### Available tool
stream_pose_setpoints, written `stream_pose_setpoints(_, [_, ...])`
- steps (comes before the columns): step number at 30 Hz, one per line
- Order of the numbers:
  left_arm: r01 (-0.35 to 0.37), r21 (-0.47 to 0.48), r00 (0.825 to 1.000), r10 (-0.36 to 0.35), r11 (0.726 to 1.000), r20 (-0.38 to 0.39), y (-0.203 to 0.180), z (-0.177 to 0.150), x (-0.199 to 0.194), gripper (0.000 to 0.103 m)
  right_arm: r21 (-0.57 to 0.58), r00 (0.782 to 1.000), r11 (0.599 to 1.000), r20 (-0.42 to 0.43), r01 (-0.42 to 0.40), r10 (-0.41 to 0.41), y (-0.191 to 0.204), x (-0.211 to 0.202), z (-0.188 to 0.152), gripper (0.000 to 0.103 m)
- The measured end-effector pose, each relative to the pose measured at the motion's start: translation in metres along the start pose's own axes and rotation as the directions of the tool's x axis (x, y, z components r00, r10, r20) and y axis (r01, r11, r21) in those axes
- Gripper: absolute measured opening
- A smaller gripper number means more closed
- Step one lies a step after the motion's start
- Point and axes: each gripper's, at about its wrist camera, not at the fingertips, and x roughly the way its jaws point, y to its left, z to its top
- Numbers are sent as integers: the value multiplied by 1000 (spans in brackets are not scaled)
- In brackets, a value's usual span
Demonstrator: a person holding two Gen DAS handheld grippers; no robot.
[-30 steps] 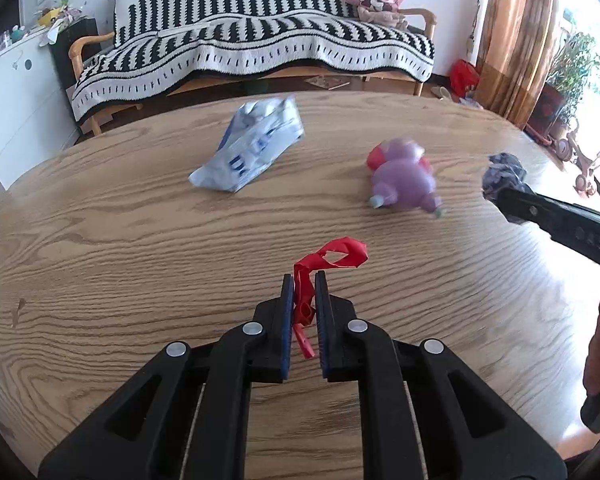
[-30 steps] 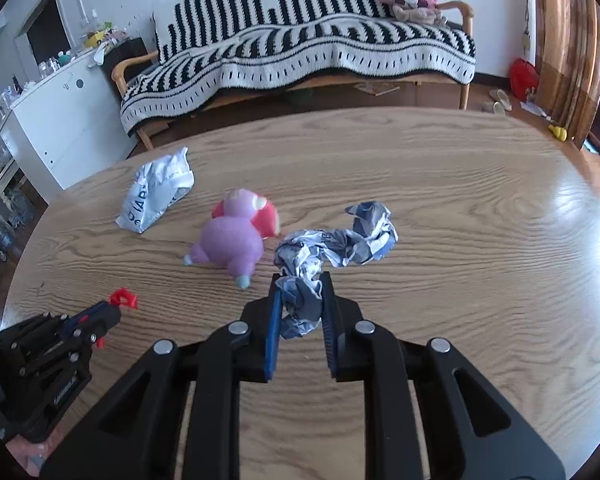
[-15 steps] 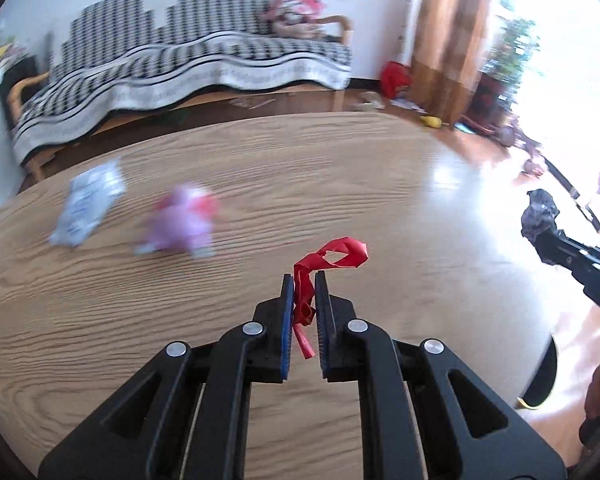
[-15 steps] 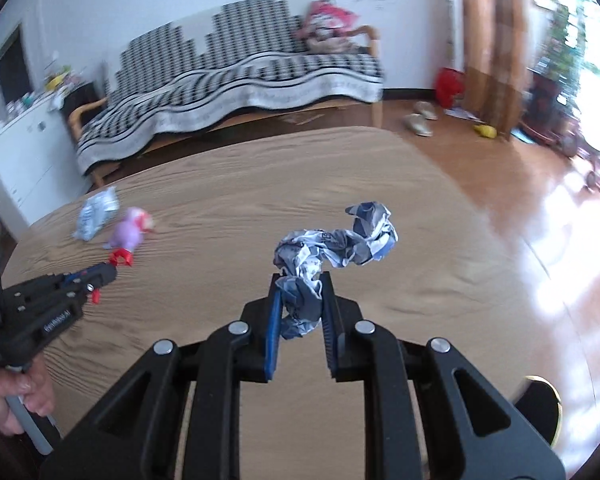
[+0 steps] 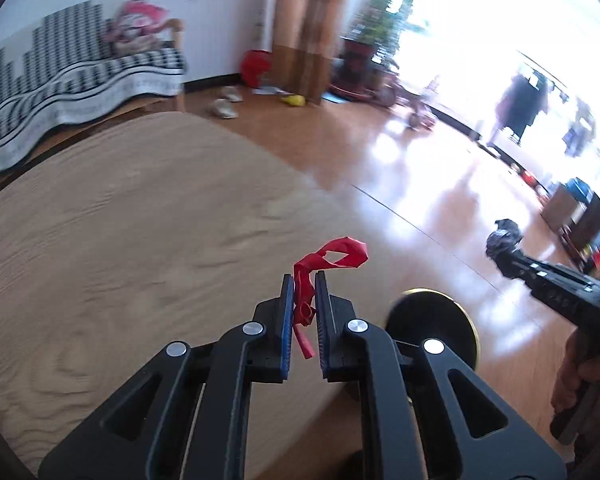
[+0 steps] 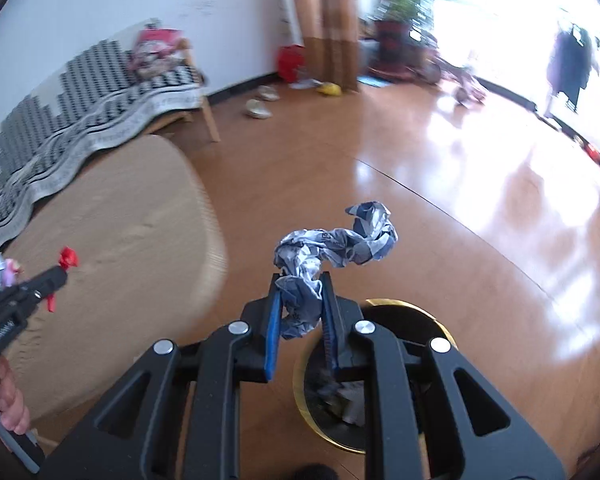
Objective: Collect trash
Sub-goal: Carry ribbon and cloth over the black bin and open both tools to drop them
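The right gripper (image 6: 302,312) is clamping a crumpled blue-and-white wrapper (image 6: 332,248), its jaws nearly closed around the lower wad while the rest is twisting up and away toward one o'clock. The left gripper (image 5: 302,312) is pinching a red strip of torn plastic (image 5: 328,260) between jaws that are all but touching; the strip is curling up toward one o'clock and a short tail is hanging below the pads.

What the coming drop seems to turn on is where the gold-rimmed trash bin (image 6: 384,305) is lying relative to each claw. In the right wrist view the bin's open mouth is sitting directly beneath and slightly to five o'clock of the fingers, with some trash already showing inside, so the right claw is judged the nearer and almost over the opening. In the left wrist view the same bin (image 5: 460,312) is lying at about three o'clock of the fingers, on the floor beyond the edge of the round wooden table (image 5: 120,220), while the left claw is hanging over the tabletop's rim. The left hand would likely need to carry farther toward three o'clock before releasing. The wrapper's long axis is running toward one o'clock, so some of it may overhang the rim.
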Motion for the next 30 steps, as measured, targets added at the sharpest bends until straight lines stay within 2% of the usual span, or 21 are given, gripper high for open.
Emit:
stream_pose_setpoints(3, [38,63,999,-37,997,-10,-33,-3,13,10,50,998,998,-57,37,-34,-41,14,-18,19])
stream_pose_setpoints(6, [59,107,998,-55,992,-41,-58,-7,27,10,100,988,994,-153,36,-20,-68,38,-36,19])
stream_pose_setpoints(8, [71,115,996,-65,991,-55,-66,-8,33,10,122,979,992,-204,38,-13,-79,53,-44,18])
stream_pose_setpoints(13, [92,132,993,-82,987,-81,-84,-11,44,10,155,963,987,-271,35,8,-93,75,-48,19])
stream_pose_setpoints(27, [106,146,990,-91,984,-105,-100,-7,59,10,162,966,987,-256,12,31,-81,71,-41,19])
stream_pose_setpoints(28, [108,146,990,-93,983,-107,-97,-5,60,10,167,965,986,-258,9,35,-82,71,-41,21])
stream_pose_setpoints(30, [112,146,989,-97,983,-110,-97,-5,61,10,168,966,986,-257,16,28,-83,70,-41,35])
